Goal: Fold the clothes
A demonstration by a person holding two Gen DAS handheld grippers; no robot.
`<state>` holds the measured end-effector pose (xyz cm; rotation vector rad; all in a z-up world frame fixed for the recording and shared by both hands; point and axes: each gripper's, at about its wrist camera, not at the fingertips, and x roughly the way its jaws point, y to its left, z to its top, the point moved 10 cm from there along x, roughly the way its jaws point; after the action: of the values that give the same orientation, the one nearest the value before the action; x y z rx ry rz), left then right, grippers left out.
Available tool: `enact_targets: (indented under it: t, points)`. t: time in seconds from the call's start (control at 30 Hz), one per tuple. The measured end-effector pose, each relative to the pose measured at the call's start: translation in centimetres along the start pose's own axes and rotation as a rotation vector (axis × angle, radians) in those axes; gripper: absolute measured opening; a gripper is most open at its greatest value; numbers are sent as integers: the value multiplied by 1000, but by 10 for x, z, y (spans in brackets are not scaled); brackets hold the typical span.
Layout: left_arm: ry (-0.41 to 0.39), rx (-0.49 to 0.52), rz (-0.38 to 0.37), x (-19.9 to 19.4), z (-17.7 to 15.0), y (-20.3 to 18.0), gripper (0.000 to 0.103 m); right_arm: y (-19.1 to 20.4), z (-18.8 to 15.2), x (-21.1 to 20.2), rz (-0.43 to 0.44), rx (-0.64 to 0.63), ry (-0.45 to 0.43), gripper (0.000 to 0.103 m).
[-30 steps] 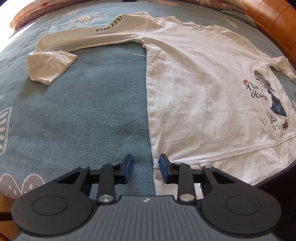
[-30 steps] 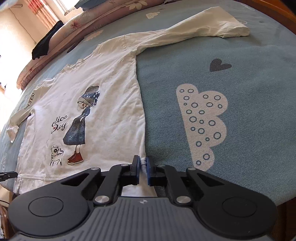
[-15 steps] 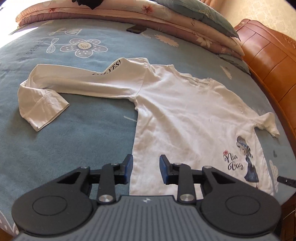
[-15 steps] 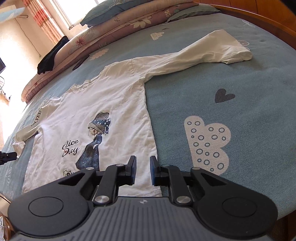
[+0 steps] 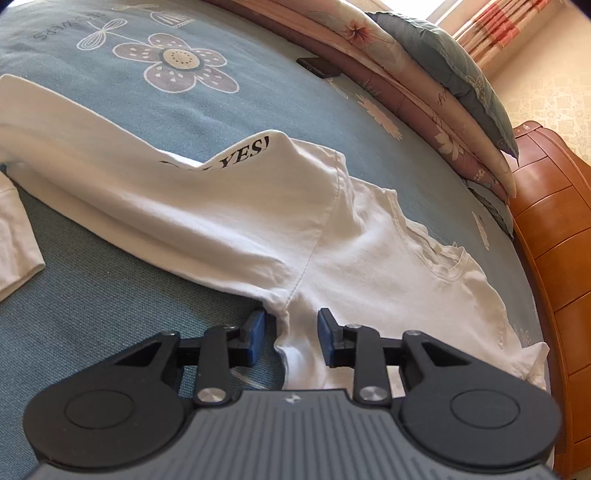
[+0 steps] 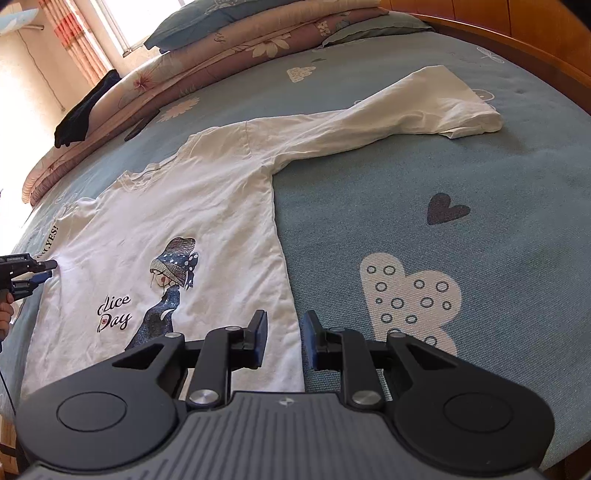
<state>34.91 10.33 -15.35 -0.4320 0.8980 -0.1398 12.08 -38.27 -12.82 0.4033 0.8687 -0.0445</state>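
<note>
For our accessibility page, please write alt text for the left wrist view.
The left claw, jaws just closing, straddles the armpit of a white shirt spread on a blue bed cover; the pads do not press it.

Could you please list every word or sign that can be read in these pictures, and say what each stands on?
"YES!", black, on the white shirt's sleeve; letters before it are folded under.
"lice Day", script, on the shirt's chest print; first letter unclear.
Upside-down lettering on the bedspread: too distorted to read.
</note>
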Motion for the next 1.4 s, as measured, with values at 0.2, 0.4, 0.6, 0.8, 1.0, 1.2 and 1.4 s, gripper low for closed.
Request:
enact_targets:
  t: [0.2, 0.4, 0.6, 0.8, 1.0, 1.2, 1.4]
  points:
    - [-28, 171, 141, -2, 2, -5, 8, 3, 2, 11, -13, -20, 17, 29]
    - [0, 245, 151, -32, -3, -10, 13, 23, 6, 7, 2, -96, -6, 34]
    - [-1, 285, -64, -54, -33, -56, 22, 71, 20, 30, 98, -185, -15, 34]
    - [29, 310, 36, -30, -53, -41, 20, 81, 30, 75, 55, -221, -3, 34]
    - [20, 404, 120, -44, -62, -27, 21, 46, 28, 70, -18, -208, -9, 34]
    - [-4, 434, 55, -55, -61, -62, 37, 60, 44, 57, -36, -262, -81, 52]
    - [38, 588, 23, -32, -91, -107, 51, 108, 44, 97, 17, -373, -37, 63]
